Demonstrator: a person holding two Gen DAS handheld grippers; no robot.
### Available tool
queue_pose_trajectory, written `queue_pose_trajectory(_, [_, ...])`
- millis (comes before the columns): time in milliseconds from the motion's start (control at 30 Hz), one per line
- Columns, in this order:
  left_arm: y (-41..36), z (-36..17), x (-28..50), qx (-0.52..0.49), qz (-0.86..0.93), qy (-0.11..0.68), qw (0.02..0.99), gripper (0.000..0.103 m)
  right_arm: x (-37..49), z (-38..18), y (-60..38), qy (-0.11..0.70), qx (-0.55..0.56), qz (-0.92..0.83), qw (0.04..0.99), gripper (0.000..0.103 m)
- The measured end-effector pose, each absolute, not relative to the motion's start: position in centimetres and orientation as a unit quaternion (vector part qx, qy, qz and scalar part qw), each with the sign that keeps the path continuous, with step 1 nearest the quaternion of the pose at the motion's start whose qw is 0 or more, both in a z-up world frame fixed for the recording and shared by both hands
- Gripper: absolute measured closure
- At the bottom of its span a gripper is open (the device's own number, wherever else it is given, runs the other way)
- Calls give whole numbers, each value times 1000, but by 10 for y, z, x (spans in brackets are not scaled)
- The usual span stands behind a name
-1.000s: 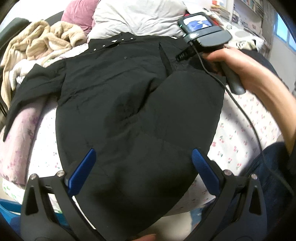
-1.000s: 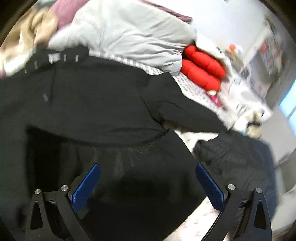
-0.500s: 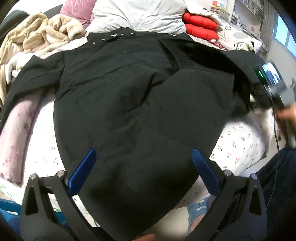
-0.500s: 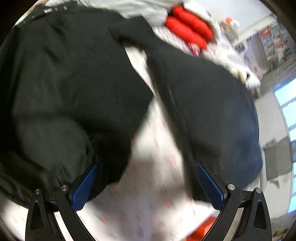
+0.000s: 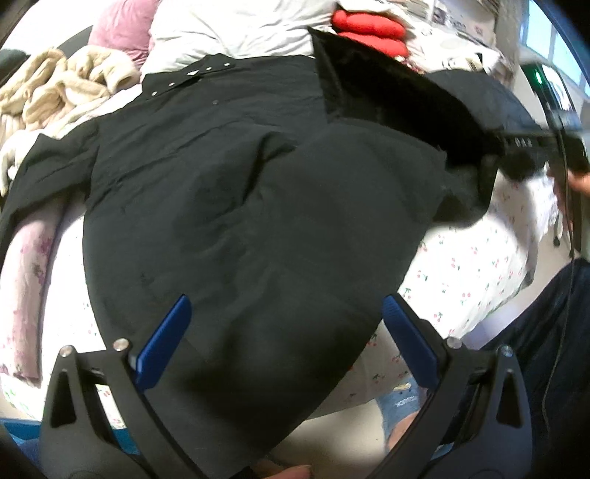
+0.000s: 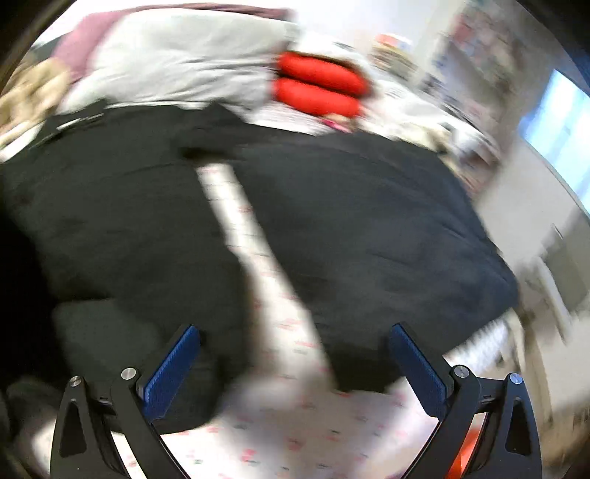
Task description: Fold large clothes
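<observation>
A large black coat [image 5: 239, 202] lies spread on the bed, its snap collar [image 5: 188, 75] at the far end. The left sleeve [image 5: 48, 165] runs off to the left. The right sleeve [image 5: 398, 99] stretches toward the bed's right side, where a hand [image 5: 579, 184] holds the blurred right tool. My left gripper [image 5: 285, 341] hovers open over the coat's hem. In the blurred right wrist view, my right gripper [image 6: 295, 368] is open with nothing between its fingers. It hangs over a strip of sheet at the coat's [image 6: 110, 221] right edge.
A dark blue garment [image 6: 387, 239] lies to the right of the coat. Beige fleece [image 5: 55, 92], a pink pillow [image 5: 118, 33], a white duvet [image 5: 239, 29] and red cushions [image 5: 368, 29] crowd the headboard end. The cherry-print sheet [image 5: 461, 265] ends at the near edge, beside a jeans-clad leg [image 5: 545, 331].
The right gripper left the coat's shoulder area and swung out to the bed's right side. The right sleeve now lies stretched toward it. The left gripper stayed over the hem.
</observation>
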State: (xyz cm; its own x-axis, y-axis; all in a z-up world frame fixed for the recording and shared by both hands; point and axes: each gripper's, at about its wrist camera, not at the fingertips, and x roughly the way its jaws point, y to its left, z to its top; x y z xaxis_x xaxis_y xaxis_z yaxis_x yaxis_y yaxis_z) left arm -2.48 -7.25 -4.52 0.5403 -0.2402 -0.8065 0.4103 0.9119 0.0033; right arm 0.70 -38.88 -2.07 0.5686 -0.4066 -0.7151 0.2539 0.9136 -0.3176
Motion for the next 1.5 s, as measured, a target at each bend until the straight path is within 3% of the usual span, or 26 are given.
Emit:
queue_pose_trajectory(167, [-98,-59,-29,135,-193,444,865,0,18,-29,-317,370,-210,-167,890,2])
queue_pose_trajectory(200, [-102,-63,-30,140,-194,446,863,0,21,-29,-309,361,-218,-153,894,8])
queue_pose_trajectory(267, [-111,-71,-30,151,-191,447,861,0,34,-36,-301,380,-219,-112,892,34])
queue_pose_trajectory(300, [-114,-75,-29,157,-185,449,860,0,44,-47,-302,415,-214,-86,880,69])
queue_pose_trajectory(333, [-116,-79,-28,165,-174,449,861,0,49,-59,-299,443,-211,-77,868,94])
queue_pose_trajectory(467, [-111,-82,-23,207,-110,420,877,2,34,-82,-312,505,-191,-59,840,94])
queue_pose_trajectory(500, [-105,-77,-22,210,-92,409,883,5,25,-84,-321,514,-187,-62,835,94])
queue_pose_trajectory(567, [-86,-64,-19,184,-78,399,895,21,7,-94,-333,528,-194,-79,823,94])
queue_pose_trajectory(667, [-51,-44,-12,92,-99,411,902,30,-9,-105,-355,547,-177,-83,814,93])
queue_pose_trajectory(767, [-34,-36,-5,37,-121,421,898,30,-20,-105,-357,543,-172,-51,820,87])
queue_pose_trajectory(933, [-48,-38,-6,4,-182,432,883,30,-44,-53,-336,439,-107,29,892,69])
queue_pose_trajectory(1067, [-72,-43,-16,26,-233,437,869,18,-40,-68,-308,491,-94,77,863,69])
queue_pose_trajectory(1167, [-84,-41,-24,40,-250,430,867,18,-27,-75,-319,509,-74,54,856,69])
queue_pose_trajectory(1333, [-79,-25,-14,-33,-291,426,856,18,-52,-26,-379,396,127,93,905,66])
queue_pose_trajectory(1500, [-89,-23,1,-68,-320,443,835,18,-71,1,-406,324,202,76,921,64])
